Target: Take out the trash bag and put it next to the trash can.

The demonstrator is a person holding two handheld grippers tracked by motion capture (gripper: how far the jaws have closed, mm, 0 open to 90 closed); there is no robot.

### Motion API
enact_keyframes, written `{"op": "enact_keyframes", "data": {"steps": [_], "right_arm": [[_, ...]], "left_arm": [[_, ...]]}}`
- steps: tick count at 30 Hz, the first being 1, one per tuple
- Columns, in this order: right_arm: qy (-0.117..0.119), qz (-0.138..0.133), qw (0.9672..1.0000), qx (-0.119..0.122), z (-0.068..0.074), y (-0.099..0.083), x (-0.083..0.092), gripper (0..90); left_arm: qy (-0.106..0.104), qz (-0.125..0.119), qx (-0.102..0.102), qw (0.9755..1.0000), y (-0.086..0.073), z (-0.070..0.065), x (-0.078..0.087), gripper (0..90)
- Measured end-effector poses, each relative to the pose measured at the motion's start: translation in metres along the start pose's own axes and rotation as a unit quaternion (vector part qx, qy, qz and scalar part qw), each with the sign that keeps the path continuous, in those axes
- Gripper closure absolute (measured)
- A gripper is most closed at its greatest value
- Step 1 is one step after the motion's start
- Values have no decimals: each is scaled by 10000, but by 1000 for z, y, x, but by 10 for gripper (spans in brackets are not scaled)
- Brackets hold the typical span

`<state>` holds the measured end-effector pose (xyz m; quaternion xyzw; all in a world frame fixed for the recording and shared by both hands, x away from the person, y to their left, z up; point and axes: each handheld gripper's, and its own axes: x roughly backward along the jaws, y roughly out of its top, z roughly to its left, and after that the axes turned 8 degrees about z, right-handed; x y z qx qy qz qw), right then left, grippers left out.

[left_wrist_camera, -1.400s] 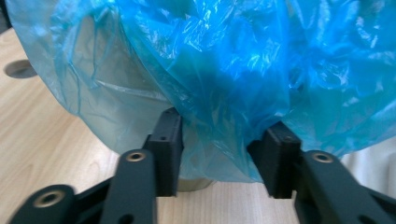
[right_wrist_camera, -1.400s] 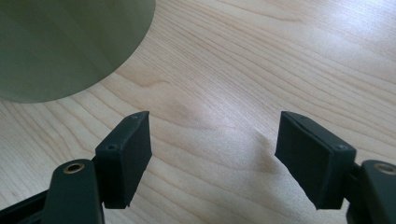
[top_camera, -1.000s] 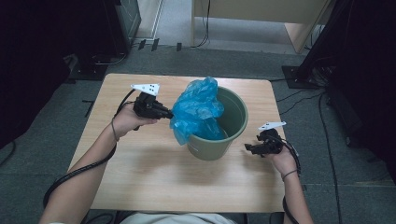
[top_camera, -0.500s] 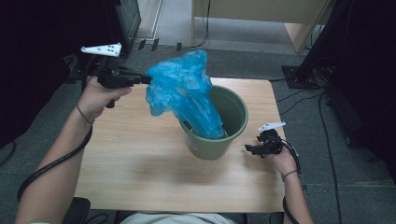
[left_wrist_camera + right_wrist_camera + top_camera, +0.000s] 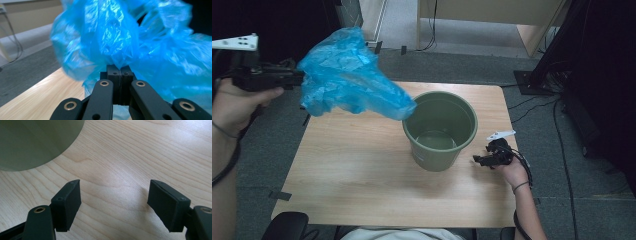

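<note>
Bag is out of the bucket now, liner removal basically done.

A second ago my left gripper (image 5: 294, 79) had the blue bag (image 5: 347, 82) still stuffed in the green bucket (image 5: 440, 131); now I have it up and off to the left, its tail just beside the rim, bucket looks empty. Left fingers (image 5: 114, 73) are clamped tight on a fold of plastic. Right gripper (image 5: 479, 160) sits on the counter (image 5: 357, 175) just beside the bucket, fingers wide, holding nothing. Next I'd say: put the bag down somewhere clear.
</note>
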<state>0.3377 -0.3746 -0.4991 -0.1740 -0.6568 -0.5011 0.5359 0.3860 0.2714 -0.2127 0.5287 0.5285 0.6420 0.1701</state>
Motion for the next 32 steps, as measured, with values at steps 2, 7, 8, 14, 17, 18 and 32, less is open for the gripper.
{"op": "enact_keyframes", "data": {"steps": [2, 7, 8, 14, 17, 18, 32], "right_arm": [[-4, 41, 10000, 5, 1, 1, -2, 263], [-19, 107, 9999, 78, 3, 3, -6, 260], [-20, 112, 9999, 94, 4, 4, -6, 260], [-13, 94, 9999, 127, 5, 4, -6, 260], [7, 47, 10000, 87, 5, 4, -6, 260], [9, 23, 9999, 97, 5, 4, -6, 260], [-18, -25, 9999, 146, 6, 4, -7, 259]], "left_arm": [[74, 19, 77, 9999, -4, 2, 8, 900], [-192, 529, 164, 9983, -27, 3, -29, 900], [-270, 641, 216, 9973, -33, 4, -42, 900], [-605, 1003, 465, 9920, -64, 7, -112, 900], [-473, 1166, 483, 9909, -79, 7, -139, 900], [-421, 1226, 499, 9903, -85, 7, -148, 900], [-113, 1247, 1035, 9867, -153, 10, -203, 783]]}}
